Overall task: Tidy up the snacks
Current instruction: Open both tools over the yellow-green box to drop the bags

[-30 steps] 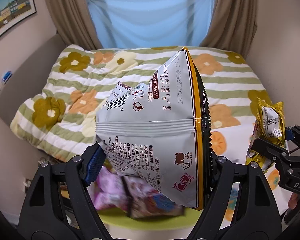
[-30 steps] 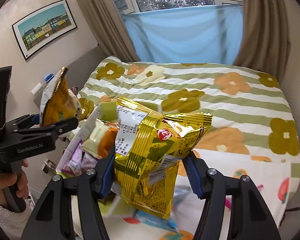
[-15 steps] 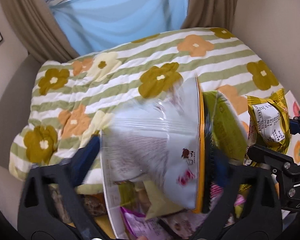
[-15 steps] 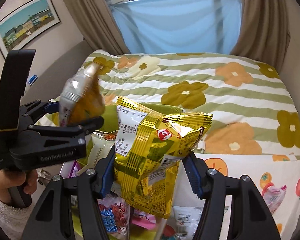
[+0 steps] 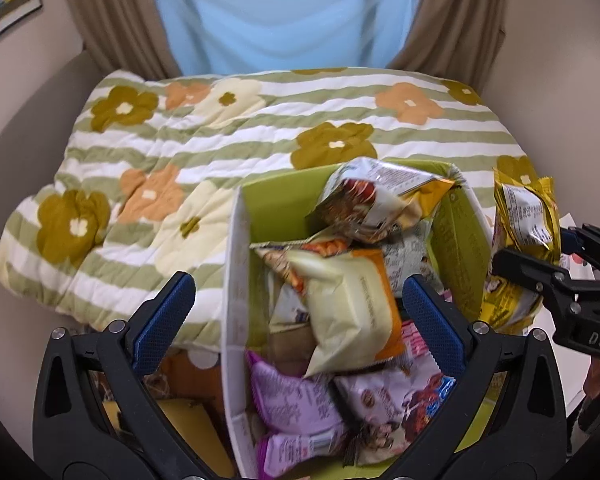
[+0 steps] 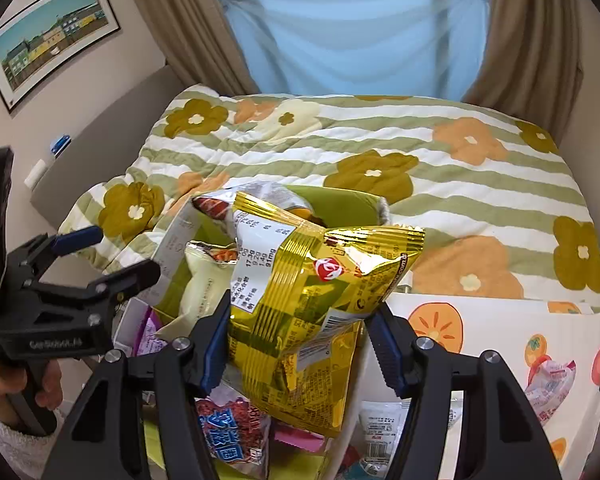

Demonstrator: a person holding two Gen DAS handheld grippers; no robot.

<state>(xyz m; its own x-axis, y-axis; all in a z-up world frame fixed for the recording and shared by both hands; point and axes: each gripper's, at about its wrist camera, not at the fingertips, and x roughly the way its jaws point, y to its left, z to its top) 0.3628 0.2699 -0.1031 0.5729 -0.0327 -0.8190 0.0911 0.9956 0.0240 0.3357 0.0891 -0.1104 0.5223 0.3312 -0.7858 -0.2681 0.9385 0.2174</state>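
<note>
A green box with white outer walls [image 5: 233,280] stands at the bed's near edge, filled with several snack bags. A white-and-orange bag [image 5: 374,200] lies loose at its far end. Directly above the box my left gripper [image 5: 298,316] hangs open, with nothing pressed between its blue pads; from the right wrist it [image 6: 108,256] shows at the left, held by a hand [image 6: 40,392]. My right gripper [image 6: 300,340] is shut on a crinkled yellow bag [image 6: 320,300] just over the box's [image 6: 340,204] right side. The left wrist view also shows that yellow bag [image 5: 524,220] and the right gripper [image 5: 548,252].
A flowered, striped quilt [image 6: 440,184] covers the bed behind the box. To the right lies a persimmon-print cloth [image 6: 440,320] with loose snack packets [image 6: 548,376]. Brown curtains and a blue sheet hang at the far end. A framed picture [image 6: 52,40] is on the left wall.
My left gripper opened and let the white-and-orange bag fall into the box, then sank over it. The right gripper moved closer to the box, still gripping the yellow bag.
</note>
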